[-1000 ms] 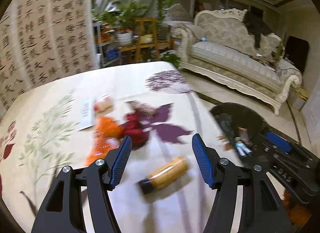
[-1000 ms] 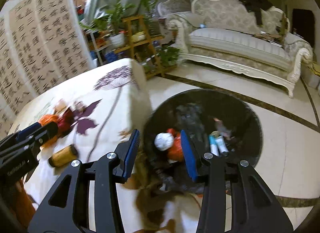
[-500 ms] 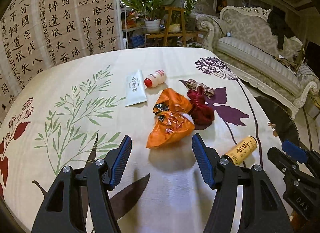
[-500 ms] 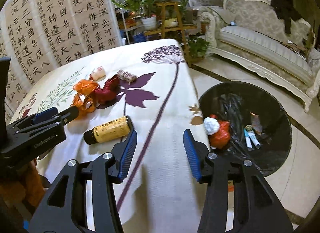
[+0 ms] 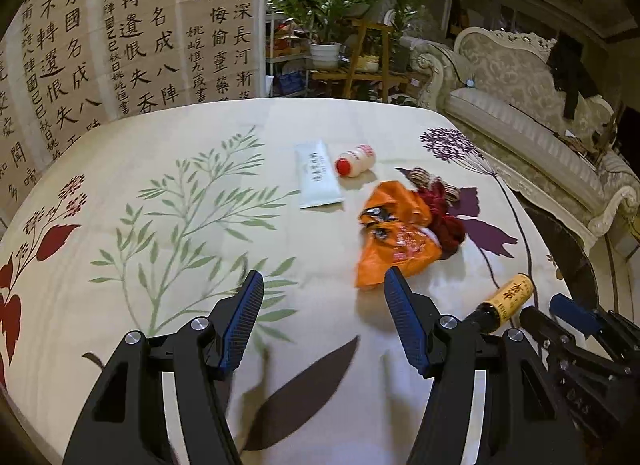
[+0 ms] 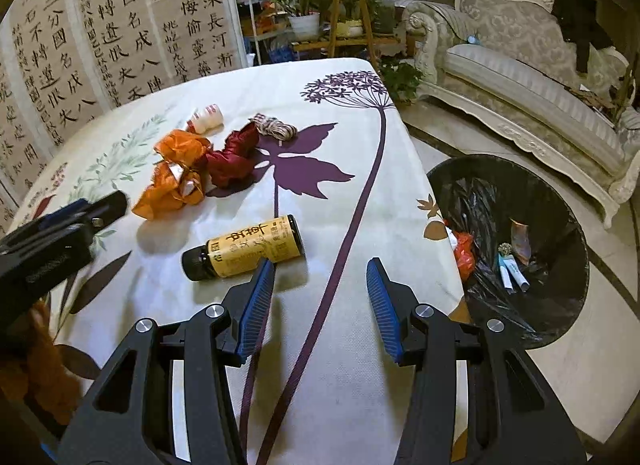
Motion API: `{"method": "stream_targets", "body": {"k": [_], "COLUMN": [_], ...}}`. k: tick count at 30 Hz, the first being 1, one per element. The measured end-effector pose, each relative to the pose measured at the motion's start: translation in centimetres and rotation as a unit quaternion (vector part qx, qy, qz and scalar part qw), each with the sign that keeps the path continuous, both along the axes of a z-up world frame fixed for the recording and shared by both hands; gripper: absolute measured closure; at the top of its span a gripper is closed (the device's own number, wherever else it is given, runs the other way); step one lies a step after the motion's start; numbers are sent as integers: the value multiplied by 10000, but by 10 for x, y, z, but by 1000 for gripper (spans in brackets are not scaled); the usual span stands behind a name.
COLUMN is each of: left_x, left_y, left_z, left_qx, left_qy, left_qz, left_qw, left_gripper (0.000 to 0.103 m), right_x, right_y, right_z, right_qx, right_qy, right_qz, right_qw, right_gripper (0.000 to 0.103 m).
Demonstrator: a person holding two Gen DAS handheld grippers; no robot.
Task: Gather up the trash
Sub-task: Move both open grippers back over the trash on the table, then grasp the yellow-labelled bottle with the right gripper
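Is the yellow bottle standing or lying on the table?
Lying. The yellow bottle rests on its side on the table, black cap on, pointing left.

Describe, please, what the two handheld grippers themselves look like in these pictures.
Both look the same. The left gripper and right gripper each have two black fingers with triangular cut-outs and silver round bolts. The pads are blue and finely ribbed. Seen from the side, the left gripper's black body bears pale embossed lettering, too blurred to read. No cables, hands or sleeves show.
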State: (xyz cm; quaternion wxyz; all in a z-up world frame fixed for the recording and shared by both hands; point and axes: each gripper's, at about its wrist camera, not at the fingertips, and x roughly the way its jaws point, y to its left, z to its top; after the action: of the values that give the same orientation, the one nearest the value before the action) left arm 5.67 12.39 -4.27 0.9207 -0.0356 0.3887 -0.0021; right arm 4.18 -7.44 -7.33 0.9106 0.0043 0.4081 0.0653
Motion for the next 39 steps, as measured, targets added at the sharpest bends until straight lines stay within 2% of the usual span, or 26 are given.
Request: {"method": "stream_targets", "body": {"k": [17, 26, 36, 38, 39], "left_x": [2, 5, 5, 5, 5], "left_y": [36, 46, 61, 61, 60], "left_z": [-7, -6, -7, -7, -7], "left_qx": [-173, -288, -518, -540, -542], "left_qy": [81, 44, 21, 12, 5], "left_qz": [250, 243, 169, 130, 108], "left_qw": [9995, 9993, 9985, 9985, 9985], "left_gripper": [41, 41, 41, 41, 41], "right_x": [43, 36, 31, 31, 30], "right_y": [21, 34, 61, 63, 63], "right_z": [3, 19, 8, 4, 3], "right_qx": [-133, 83, 69, 48, 52], "right_qy": [-95, -253, 29, 86, 111], "right_qz": [53, -28, 74, 71, 72], "right_qw": [9999, 9996, 9999, 9999, 9999], "right_gripper": [56, 56, 56, 59, 67]}}
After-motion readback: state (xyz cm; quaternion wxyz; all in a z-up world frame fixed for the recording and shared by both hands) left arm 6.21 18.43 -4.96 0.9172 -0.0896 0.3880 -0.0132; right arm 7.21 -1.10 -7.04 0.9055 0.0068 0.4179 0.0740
